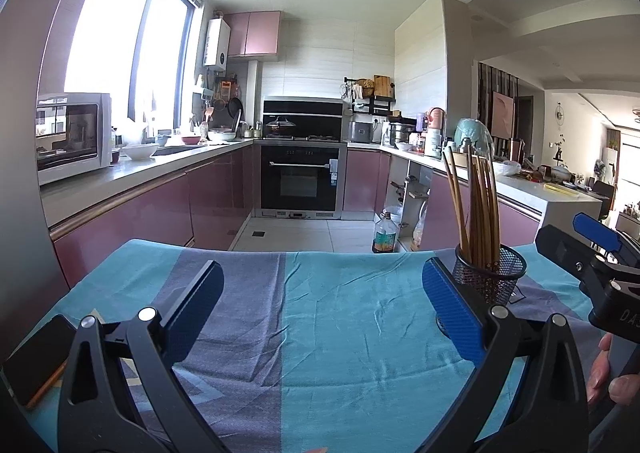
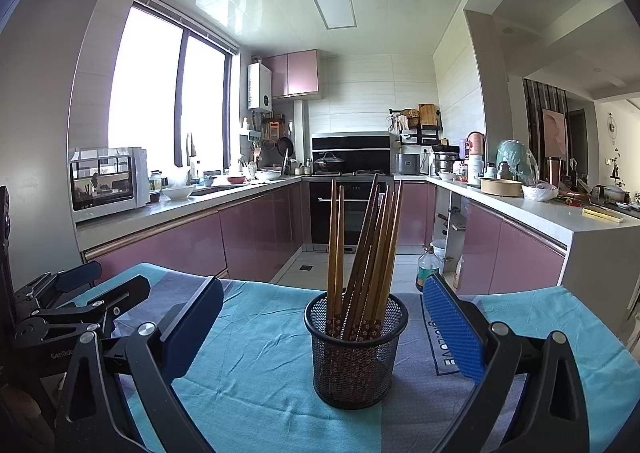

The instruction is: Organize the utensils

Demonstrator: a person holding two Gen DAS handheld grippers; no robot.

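Where cloth lies, mesh cup point(image 2: 356, 349) holds chopsticks point(image 2: 368, 245).

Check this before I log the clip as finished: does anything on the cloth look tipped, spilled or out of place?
Nothing stands out. The mesh cup stands upright on the cloth with the chopsticks all inside, leaning loosely. Both grippers are open and empty.

I read "GenRob", cut off, on the black body of the left gripper point(image 2: 64, 356), "DA" on the right gripper point(image 1: 624, 315), and "LOVE" printed on the blue-grey tablecloth point(image 2: 442, 349).
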